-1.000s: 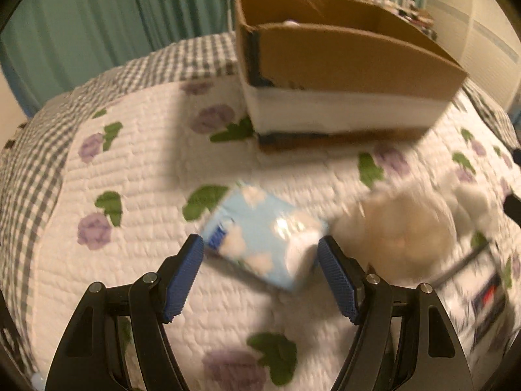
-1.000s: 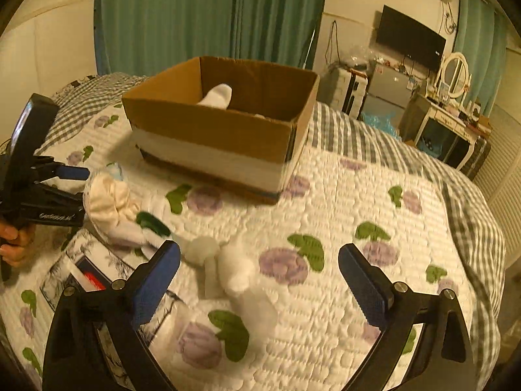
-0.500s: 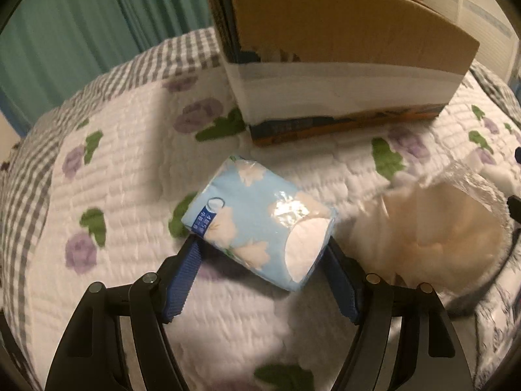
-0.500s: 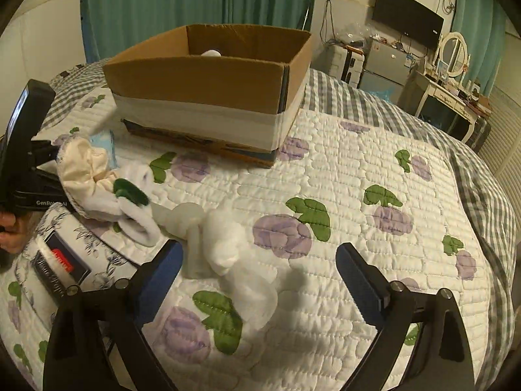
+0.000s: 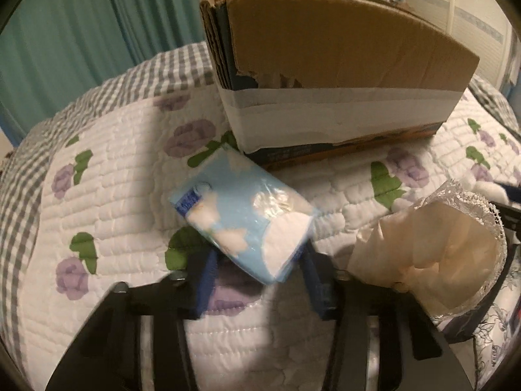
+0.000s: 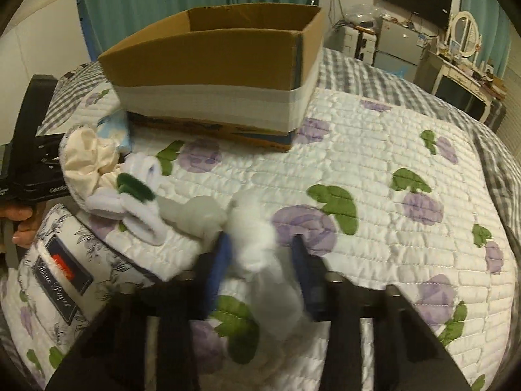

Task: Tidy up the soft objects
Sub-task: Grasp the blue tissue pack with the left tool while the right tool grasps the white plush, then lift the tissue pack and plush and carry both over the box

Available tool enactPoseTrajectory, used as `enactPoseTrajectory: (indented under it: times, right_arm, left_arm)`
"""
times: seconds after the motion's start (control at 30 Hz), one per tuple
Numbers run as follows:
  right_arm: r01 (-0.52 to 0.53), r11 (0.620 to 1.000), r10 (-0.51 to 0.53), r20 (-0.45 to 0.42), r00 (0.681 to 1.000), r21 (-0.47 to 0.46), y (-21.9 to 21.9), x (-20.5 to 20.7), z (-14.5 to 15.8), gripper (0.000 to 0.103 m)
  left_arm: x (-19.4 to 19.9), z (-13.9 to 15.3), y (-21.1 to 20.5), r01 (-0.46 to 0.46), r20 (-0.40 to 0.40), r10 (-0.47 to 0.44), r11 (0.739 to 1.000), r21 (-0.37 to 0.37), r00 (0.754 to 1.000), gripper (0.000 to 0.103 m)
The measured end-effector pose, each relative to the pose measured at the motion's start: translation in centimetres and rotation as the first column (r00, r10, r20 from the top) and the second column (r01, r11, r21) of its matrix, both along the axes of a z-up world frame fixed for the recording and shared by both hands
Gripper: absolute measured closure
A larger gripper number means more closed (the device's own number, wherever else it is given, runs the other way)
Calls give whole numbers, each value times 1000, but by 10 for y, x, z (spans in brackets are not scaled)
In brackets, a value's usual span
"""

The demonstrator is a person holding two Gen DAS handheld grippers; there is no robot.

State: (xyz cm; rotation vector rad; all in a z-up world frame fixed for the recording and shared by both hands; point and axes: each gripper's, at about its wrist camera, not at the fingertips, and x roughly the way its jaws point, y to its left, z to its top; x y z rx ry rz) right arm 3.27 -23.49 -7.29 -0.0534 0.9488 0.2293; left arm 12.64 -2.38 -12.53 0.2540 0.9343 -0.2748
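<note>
My left gripper (image 5: 257, 272) is shut on a light blue tissue pack (image 5: 242, 210) with white cloud prints and holds it a little above the quilt, in front of the cardboard box (image 5: 335, 75). My right gripper (image 6: 260, 267) is shut on a white sock (image 6: 257, 247) lying on the quilt. A cream lace-trimmed cloth (image 5: 433, 254) lies right of the tissue pack; it also shows in the right wrist view (image 6: 88, 159). The box stands behind in the right wrist view (image 6: 215, 75). A white sock with a green patch (image 6: 136, 195) lies beside the cream cloth.
A floral quilt (image 6: 374, 163) covers the bed. A folded floral package with a dark label (image 6: 62, 267) lies at the near left. Teal curtains (image 5: 81, 32) hang behind. A desk and mirror (image 6: 465, 42) stand at the far right.
Both grippers have closed: the left on the tissue pack, lifting it toward the box; the right has moved down and closed on the white sock.
</note>
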Motion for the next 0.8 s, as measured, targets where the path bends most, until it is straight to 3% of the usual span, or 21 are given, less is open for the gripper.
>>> enactPoseTrajectory:
  times: [0.4, 0.8]
  right_arm:
    - [34, 999, -35, 49, 998, 13, 2, -15, 13, 82]
    - [42, 999, -44, 159, 986, 20, 9, -48, 64, 82]
  left_arm:
    - [-21, 16, 6, -4, 23, 6, 998, -69, 1000, 71]
    - [-70, 82, 13, 11, 159, 11, 991, -137, 987, 71]
